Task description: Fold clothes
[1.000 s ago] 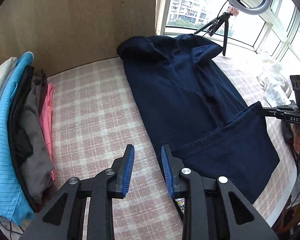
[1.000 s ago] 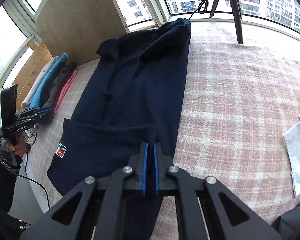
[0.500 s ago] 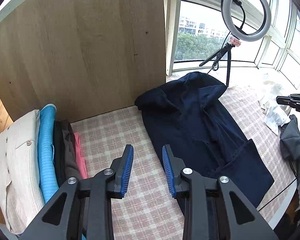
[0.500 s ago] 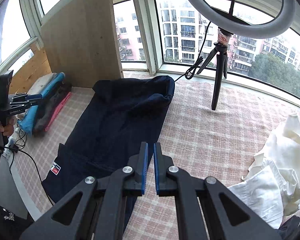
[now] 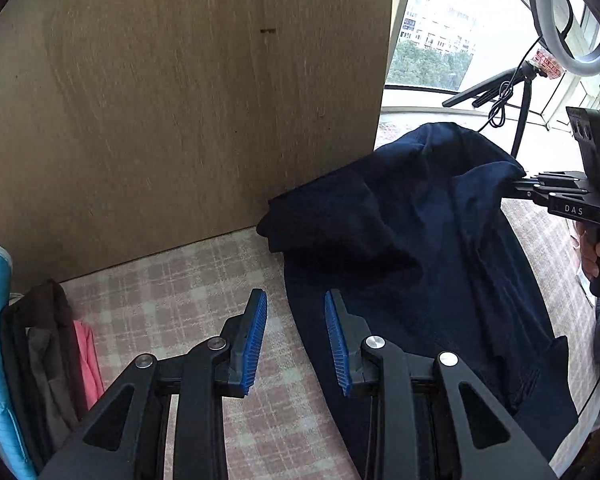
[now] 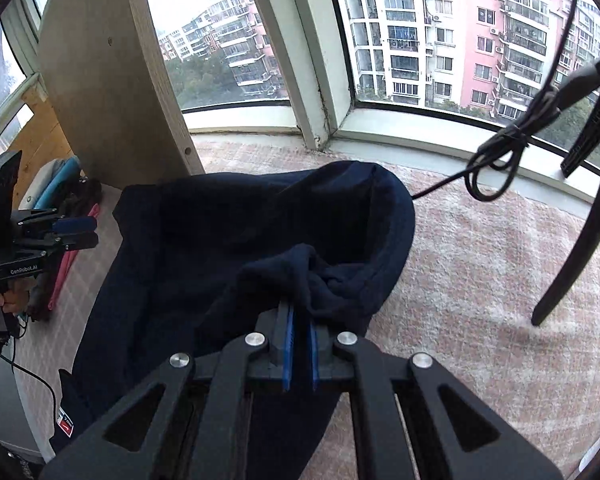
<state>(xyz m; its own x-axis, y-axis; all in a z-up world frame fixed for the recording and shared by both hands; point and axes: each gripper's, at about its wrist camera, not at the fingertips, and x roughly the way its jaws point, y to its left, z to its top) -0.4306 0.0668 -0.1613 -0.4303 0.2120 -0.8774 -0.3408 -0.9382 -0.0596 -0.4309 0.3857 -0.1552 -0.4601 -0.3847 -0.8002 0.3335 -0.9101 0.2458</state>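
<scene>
A navy garment (image 5: 420,264) lies lengthwise on the pink plaid cover (image 5: 196,280), its far end bunched near the wooden board. My left gripper (image 5: 296,340) hovers open over the garment's left edge, holding nothing. In the right wrist view my right gripper (image 6: 300,320) is shut on a raised fold of the navy garment (image 6: 228,240) near its far right end. The left wrist view shows the right gripper (image 5: 518,186) pinching that fold. The left gripper (image 6: 76,232) shows at the left, held by a hand (image 6: 4,296).
A row of folded clothes (image 5: 24,360), blue, dark and pink, stands at the left. A wooden board (image 5: 180,100) walls off the back. A ring-light tripod (image 6: 572,248) with a coiled cable (image 6: 496,164) stands on the cover to the right, before the windows.
Both grippers have moved from the garment's near hem toward its far end. The right gripper now pinches a lifted fold there. The left gripper stays open.
</scene>
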